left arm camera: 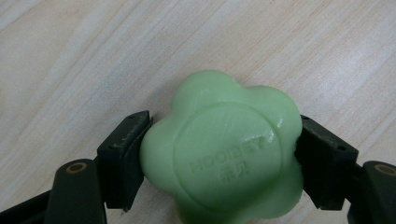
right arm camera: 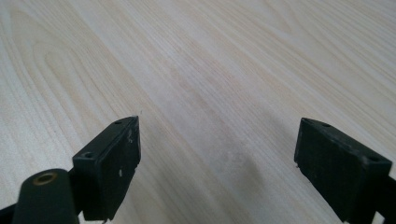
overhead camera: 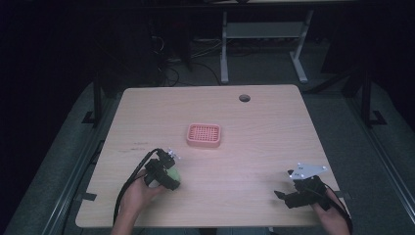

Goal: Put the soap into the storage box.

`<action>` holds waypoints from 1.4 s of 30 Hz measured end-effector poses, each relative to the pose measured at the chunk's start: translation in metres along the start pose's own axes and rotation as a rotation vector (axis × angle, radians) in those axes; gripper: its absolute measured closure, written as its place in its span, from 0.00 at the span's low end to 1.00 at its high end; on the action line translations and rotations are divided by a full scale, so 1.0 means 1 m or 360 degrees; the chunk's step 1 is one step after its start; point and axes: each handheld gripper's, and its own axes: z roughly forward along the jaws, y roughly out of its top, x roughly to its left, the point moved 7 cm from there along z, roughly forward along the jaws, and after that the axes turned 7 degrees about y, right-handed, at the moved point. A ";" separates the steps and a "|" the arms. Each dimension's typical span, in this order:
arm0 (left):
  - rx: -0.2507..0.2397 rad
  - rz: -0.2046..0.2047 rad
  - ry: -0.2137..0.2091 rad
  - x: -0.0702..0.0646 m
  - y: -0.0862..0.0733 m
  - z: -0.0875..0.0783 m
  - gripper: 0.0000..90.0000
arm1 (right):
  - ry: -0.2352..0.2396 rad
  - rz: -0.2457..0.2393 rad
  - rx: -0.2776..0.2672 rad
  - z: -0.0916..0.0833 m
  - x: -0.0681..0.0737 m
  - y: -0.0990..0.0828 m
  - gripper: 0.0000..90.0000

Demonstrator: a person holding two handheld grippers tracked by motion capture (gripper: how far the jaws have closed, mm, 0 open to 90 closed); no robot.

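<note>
Dim room, metal desk legs on the grey floor beyond a pale wooden table with a round cable hole near its far edge. At near left, left gripper in the left hand, jaws clamped against both sides of a green flower-shaped soap with embossed lettering, low over the wood. Toward the middle, farther back, a pink slotted soap dish, well apart from the soap. At near right, right gripper in the right hand, jaws spread wide over bare tabletop, holding nothing.
</note>
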 end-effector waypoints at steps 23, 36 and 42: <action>-0.0058 -0.0010 -0.0011 0.004 0.006 -0.012 0.29 | -0.0008 -0.0003 -0.0006 0.000 0.000 0.001 0.16; -0.0098 -0.0020 -0.0061 0.003 0.021 -0.016 0.29 | -0.0006 0.0006 -0.0013 -0.001 0.000 0.001 0.16; -0.0110 -0.0008 -0.0076 0.003 0.028 -0.018 0.29 | -0.0005 0.0003 -0.0020 0.000 0.000 0.002 0.16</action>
